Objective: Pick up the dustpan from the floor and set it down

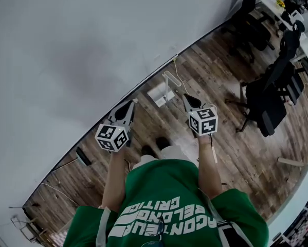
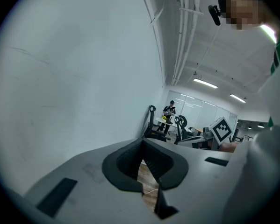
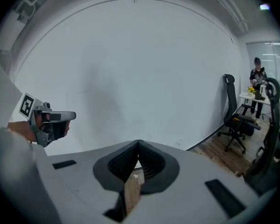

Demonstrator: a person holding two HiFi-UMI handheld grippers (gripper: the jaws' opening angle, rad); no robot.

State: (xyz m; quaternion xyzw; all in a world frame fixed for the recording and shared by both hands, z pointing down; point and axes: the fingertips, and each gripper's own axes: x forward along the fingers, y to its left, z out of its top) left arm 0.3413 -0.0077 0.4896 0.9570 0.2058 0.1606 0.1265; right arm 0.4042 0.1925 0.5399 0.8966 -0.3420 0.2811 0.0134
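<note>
Dustpan [image 1: 160,92] stands on the wood floor [image 1: 220,66] against the wall [image 1: 92,45]. It's white and probably light, stiff plastic, though it's small from here. I'd take its upright handle. Left gripper [image 1: 131,103] and right gripper [image 1: 187,98] hover well clear of it, tilted down, both tongs closed on nothing.

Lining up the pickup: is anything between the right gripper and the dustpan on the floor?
Nothing visible. The dustpan stands on bare floorboards by the wall, ahead of the right gripper, whose jaws are shut and empty. A thin cable lies beside it.
</note>
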